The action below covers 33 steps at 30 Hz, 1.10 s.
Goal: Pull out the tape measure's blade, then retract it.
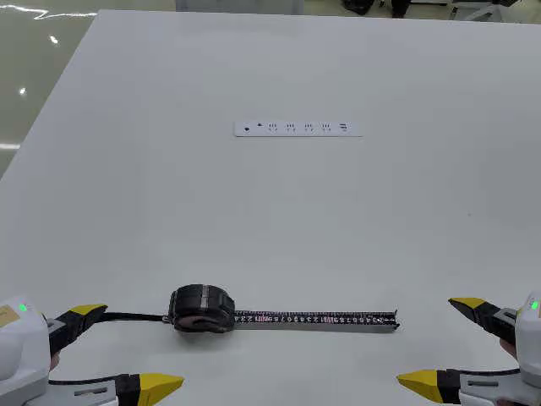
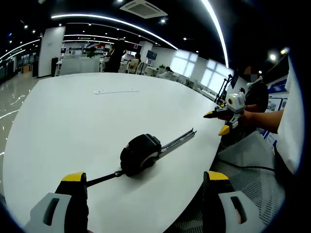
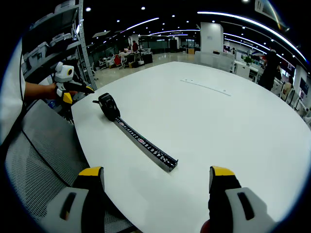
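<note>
Two grippers at the bottom of head view, both spread wide, holding nothing: left gripper lower left, right gripper lower right. Between them, tape measure lying on white table near the close edge. Blade out flat toward the right gripper, tip well short of it. Black strap off the tape measure's other side toward the left gripper, no contact visible. White power strip well apart, mid-table

Left gripper view: yellow-tipped jaws wide, empty. Tape measure just ahead between them, untouched. Strap trailing back toward one jaw, blade running away along the table edge. Right gripper beyond the blade tip, jaws apart, gripped by a hand. Power strip far across the table

Right gripper view: jaws wide, empty. Blade markings face up, tip just ahead between the jaws, apart from both. Tape measure at the blade's far end, left gripper just past it, jaws apart. Power strip well off to the side
</note>
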{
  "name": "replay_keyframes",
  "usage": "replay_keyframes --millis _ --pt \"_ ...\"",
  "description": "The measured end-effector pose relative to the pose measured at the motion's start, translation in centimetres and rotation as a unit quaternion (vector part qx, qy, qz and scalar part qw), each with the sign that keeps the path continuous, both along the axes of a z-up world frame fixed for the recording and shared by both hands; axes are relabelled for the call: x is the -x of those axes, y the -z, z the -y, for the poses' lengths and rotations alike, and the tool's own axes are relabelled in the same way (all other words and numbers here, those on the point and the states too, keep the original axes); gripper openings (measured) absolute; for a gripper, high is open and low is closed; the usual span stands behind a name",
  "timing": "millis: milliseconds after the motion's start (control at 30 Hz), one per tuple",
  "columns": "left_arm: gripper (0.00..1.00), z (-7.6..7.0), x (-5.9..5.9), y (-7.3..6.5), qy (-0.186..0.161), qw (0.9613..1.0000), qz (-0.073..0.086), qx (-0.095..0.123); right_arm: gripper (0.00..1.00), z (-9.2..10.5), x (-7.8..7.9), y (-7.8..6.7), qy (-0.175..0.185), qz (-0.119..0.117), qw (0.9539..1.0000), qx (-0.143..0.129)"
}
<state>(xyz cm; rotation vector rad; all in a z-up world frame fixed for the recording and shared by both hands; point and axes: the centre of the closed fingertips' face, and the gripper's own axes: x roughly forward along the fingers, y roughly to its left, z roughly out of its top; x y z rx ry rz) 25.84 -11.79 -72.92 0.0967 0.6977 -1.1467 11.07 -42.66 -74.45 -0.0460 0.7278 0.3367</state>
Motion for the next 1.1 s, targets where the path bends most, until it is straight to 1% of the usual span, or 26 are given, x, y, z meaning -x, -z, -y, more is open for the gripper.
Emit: replay_keyframes --millis 167,233,433,533,600,700,1100 --pt "0.96 0.07 0.14 0.08 0.001 1.0 0.001 -0.002 0.9 -0.29 0.28 0.29 -0.002 -0.003 1.0 -0.002" --pt "0.96 0.07 0.31 0.17 0.003 1.0 -0.001 -0.004 0.9 -0.28 0.34 0.4 -0.002 -0.005 1.0 -0.001" --pt "0.96 -0.01 0.56 0.21 -0.001 1.0 -0.007 -0.001 0.9 -0.48 0.43 0.39 -0.003 -0.006 1.0 -0.003" --pt "0.96 -0.09 0.57 0.25 -0.002 1.0 -0.007 -0.002 0.9 -0.45 0.44 0.42 -0.002 -0.006 1.0 -0.004" --pt "0.96 -0.17 0.52 0.23 -0.004 1.0 -0.008 -0.001 0.9 -0.67 0.48 0.41 -0.004 -0.007 0.9999 -0.012" --pt "0.96 -0.23 0.42 0.15 -0.01 0.9999 -0.011 0.004 0.9 -0.73 0.59 0.54 -0.007 -0.01 0.9999 -0.009" --pt "0.96 -0.06 0.65 0.15 -0.006 0.9999 -0.012 0.003 0.9 -0.86 0.77 0.53 -0.007 -0.011 0.9998 -0.011"
